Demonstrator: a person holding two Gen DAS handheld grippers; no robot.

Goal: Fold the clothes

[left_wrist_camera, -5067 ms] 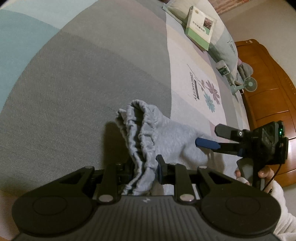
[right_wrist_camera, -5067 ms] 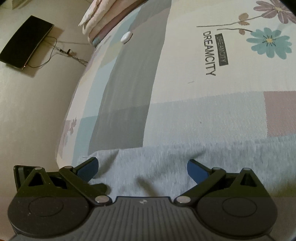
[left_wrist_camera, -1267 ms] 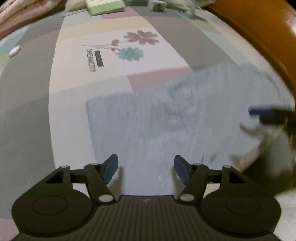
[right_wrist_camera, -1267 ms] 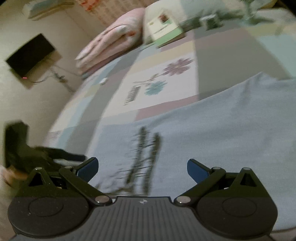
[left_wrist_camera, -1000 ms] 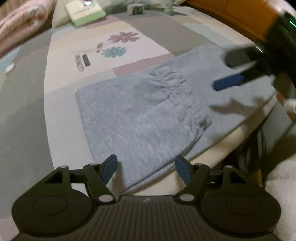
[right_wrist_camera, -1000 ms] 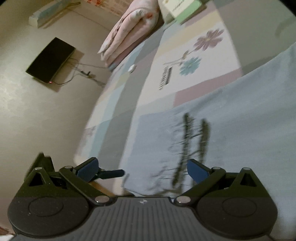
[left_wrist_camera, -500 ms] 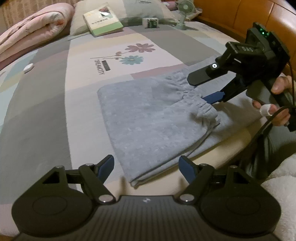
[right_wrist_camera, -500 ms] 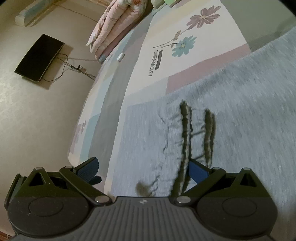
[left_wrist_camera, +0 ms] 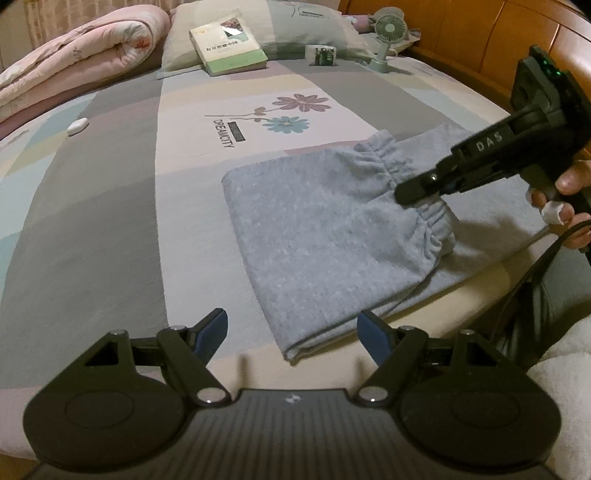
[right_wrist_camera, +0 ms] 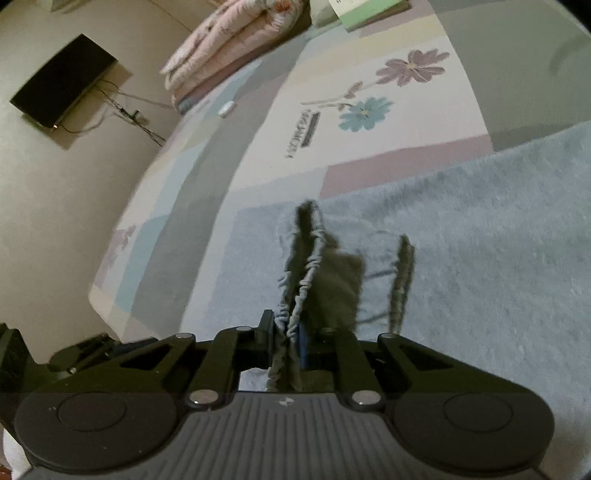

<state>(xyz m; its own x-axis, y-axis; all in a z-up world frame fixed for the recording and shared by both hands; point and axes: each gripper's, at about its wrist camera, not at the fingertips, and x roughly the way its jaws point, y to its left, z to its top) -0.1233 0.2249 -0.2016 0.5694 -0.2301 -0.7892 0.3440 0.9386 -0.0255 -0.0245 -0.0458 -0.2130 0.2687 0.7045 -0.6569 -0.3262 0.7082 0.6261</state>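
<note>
A grey garment (left_wrist_camera: 325,236) with a gathered elastic waistband (left_wrist_camera: 384,162) lies folded near the bed's front edge. My right gripper (right_wrist_camera: 288,332) is closing tight on that waistband (right_wrist_camera: 310,266), and the ruffled fabric is pinched between its pads. In the left wrist view the right gripper (left_wrist_camera: 417,192) comes in from the right, held by a person's hand (left_wrist_camera: 569,199). My left gripper (left_wrist_camera: 291,325) is open, just above the garment's near folded corner, with nothing between its fingers.
A patchwork bedsheet (left_wrist_camera: 110,206) covers the bed. At the far end lie a rolled pink quilt (left_wrist_camera: 74,66), a book (left_wrist_camera: 227,40) on a pillow, a small box (left_wrist_camera: 320,55) and a mini fan (left_wrist_camera: 388,33). A wooden headboard (left_wrist_camera: 480,44) stands on the right. A screen (right_wrist_camera: 62,85) hangs on the wall.
My right gripper's jaws, wide open over the waistband half a second ago, have shut on it. My left gripper has drifted a little and stays open.
</note>
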